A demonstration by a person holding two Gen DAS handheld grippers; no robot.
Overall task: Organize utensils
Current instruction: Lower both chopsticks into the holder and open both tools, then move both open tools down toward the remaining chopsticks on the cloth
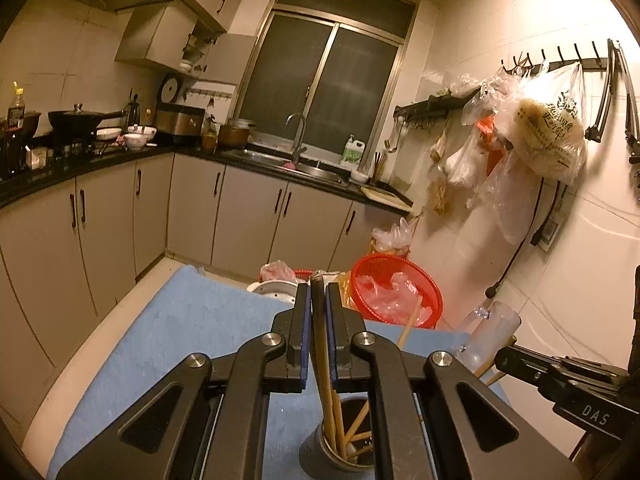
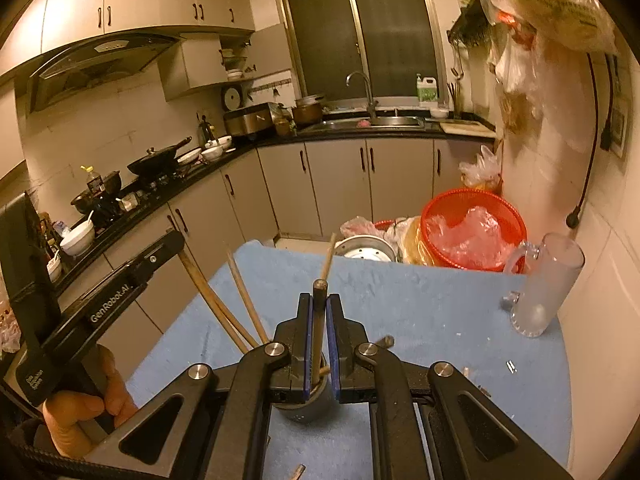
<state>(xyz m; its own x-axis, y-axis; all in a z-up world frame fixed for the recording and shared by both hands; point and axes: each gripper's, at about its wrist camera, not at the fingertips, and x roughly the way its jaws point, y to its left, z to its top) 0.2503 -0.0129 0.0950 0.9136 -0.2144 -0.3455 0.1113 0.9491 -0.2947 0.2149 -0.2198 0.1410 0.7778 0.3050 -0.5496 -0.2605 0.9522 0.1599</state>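
A small kitchen under warm, dim yellow light. Beige cabinets [image 1: 100,216] run in an L beneath a black worktop [image 1: 192,152]. A dark sliding window [image 1: 320,76] stands above the steel sink [image 1: 280,160] at the worktop's far edge. White tiled walls [image 1: 460,92] enclose the room, with a range hood [image 2: 100,64] over the left run.

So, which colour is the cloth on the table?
Light blue; the cloth shows best in the right wrist view.
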